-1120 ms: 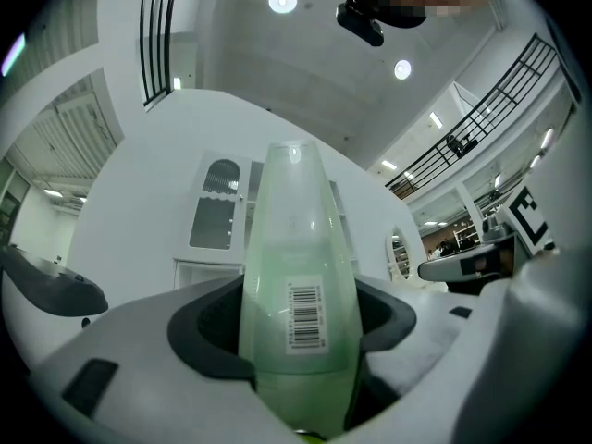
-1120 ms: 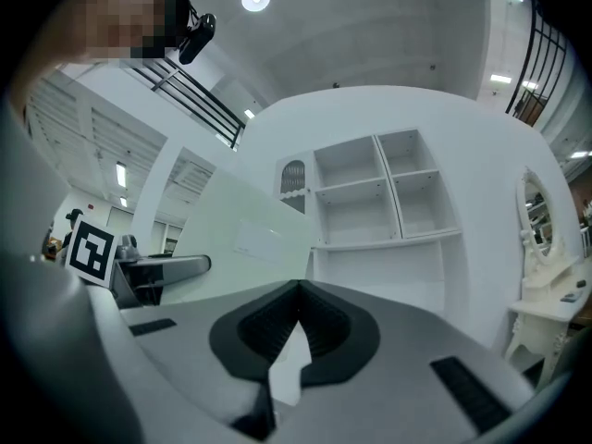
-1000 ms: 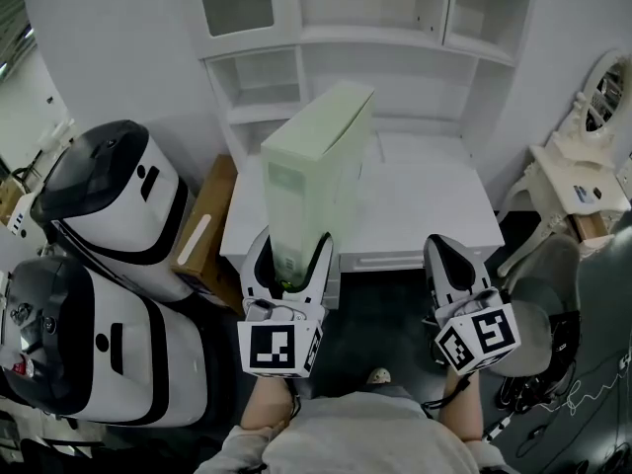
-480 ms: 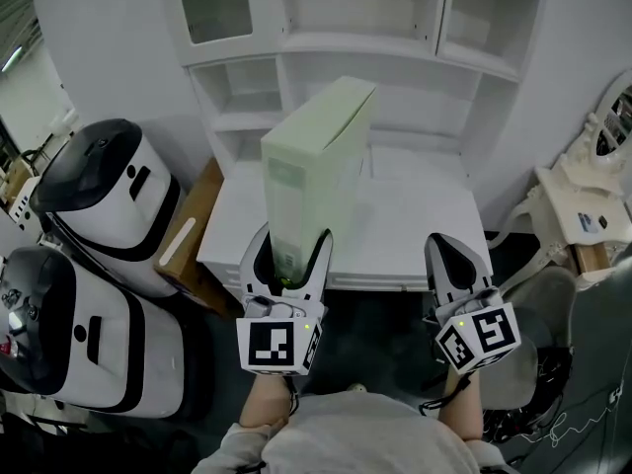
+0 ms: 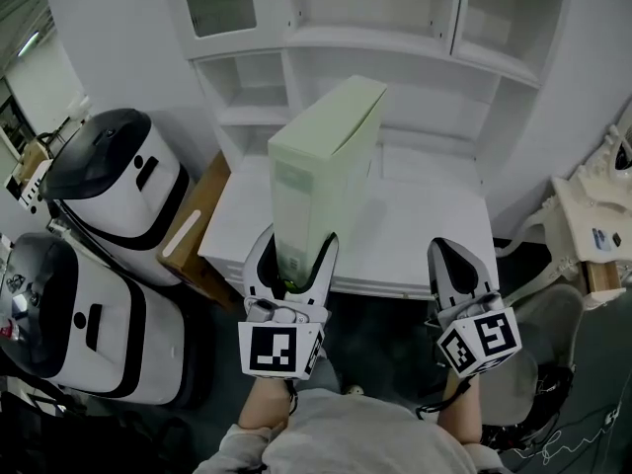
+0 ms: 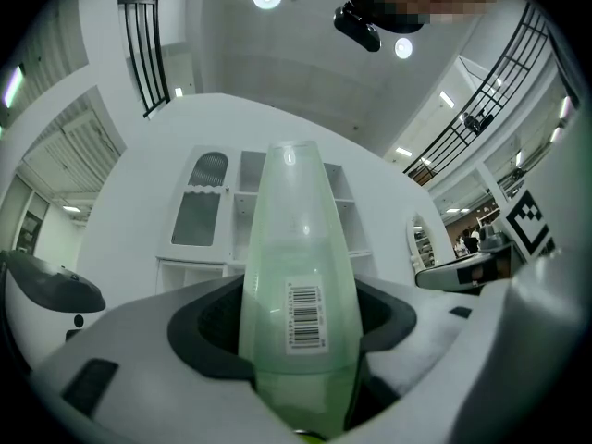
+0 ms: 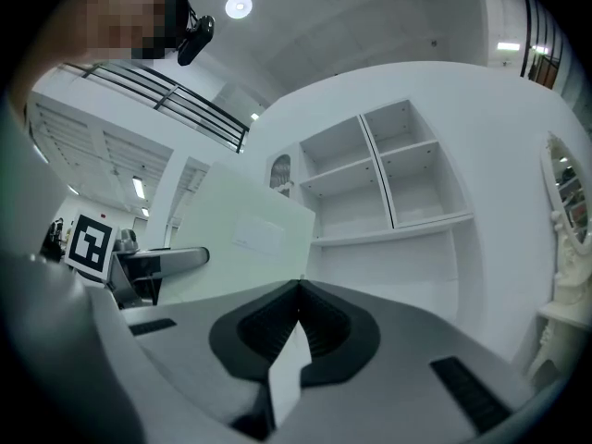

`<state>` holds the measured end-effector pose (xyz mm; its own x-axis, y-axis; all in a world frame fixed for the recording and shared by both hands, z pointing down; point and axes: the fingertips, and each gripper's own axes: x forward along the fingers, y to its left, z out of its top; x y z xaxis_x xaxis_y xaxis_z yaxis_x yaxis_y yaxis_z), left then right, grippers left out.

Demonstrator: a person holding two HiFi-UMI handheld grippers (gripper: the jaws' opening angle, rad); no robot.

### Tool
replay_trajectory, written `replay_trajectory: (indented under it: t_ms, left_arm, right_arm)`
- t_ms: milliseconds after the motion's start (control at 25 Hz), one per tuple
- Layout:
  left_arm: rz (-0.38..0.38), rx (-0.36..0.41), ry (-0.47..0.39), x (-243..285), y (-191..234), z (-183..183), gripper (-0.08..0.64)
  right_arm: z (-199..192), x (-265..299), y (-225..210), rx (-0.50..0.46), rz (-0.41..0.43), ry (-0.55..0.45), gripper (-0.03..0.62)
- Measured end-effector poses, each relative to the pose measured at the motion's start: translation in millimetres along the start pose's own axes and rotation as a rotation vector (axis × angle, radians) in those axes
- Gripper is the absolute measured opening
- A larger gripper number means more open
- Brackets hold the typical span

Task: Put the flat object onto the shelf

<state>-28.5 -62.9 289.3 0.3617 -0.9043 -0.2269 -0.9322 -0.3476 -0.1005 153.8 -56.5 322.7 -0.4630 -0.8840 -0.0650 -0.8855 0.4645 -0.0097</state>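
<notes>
A flat pale green box (image 5: 326, 156) with a barcode label stands upright between the jaws of my left gripper (image 5: 289, 255), which is shut on its lower end. In the left gripper view the box (image 6: 301, 276) fills the gap between the jaws and hides part of the white shelf unit (image 6: 342, 211) behind it. That shelf unit (image 5: 395, 38) rises beyond a white desk (image 5: 425, 235). My right gripper (image 5: 452, 255) hovers to the right over the desk's front edge, jaws together with nothing in them. The right gripper view shows the box (image 7: 240, 239) at its left and the shelf compartments (image 7: 388, 183).
Two large white-and-black machines (image 5: 114, 181) (image 5: 79, 324) stand at the left. A brown cardboard box (image 5: 193, 230) leans between them and the desk. An ornate white dresser (image 5: 592, 225) is at the right, and a grey chair (image 5: 528, 363) is near my right arm.
The head view has shifted: the shelf unit shows more fully and the desk lies lower in the picture. Both grippers keep their places, and the left still holds the box.
</notes>
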Motion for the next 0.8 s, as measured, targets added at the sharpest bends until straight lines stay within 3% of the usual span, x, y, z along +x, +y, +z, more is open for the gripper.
replay_trajectory:
  t_ms: [800]
  left_arm:
    - [-0.099, 0.004, -0.026, 94.5, 69.8, -19.4, 0.298]
  right_arm:
    - [3.7, 111.1, -22.7, -0.006, -0.082, -0.023, 0.009]
